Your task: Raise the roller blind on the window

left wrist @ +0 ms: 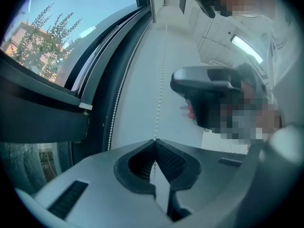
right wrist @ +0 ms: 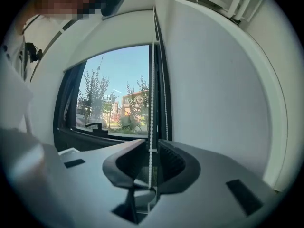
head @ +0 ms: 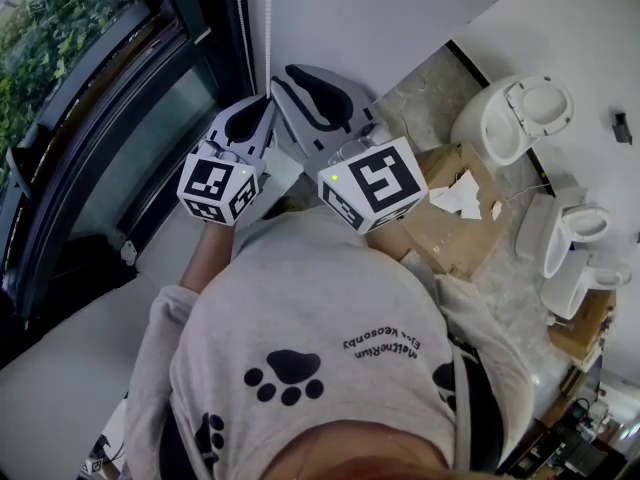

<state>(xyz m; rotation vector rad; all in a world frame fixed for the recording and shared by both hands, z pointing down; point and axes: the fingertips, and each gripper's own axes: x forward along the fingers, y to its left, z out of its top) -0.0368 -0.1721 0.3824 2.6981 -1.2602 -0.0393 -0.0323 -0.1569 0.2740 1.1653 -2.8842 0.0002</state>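
**Head count by the window**

I've got two grippers up here: left gripper [head: 262, 103], right gripper [head: 292, 76]. That makes two marker cubes, the left cube [head: 218, 188] and the right cube [head: 372, 186]. There are two runs of bead chain, the near run [right wrist: 151, 118] and the far run [right wrist: 165, 103]. One window [head: 90, 118]. On the floor I count three toilets: first toilet [head: 500, 123], second toilet [head: 560, 233], third toilet [head: 590, 280]. Two cardboard pieces as well, the big piece [head: 450, 223] and the small piece [head: 580, 333].

Storeroom or unfinished room: loose white toilets [head: 512, 118] and torn cardboard boxes [head: 452, 236] on the bare floor [head: 418, 100] right of the right gripper [head: 298, 86]
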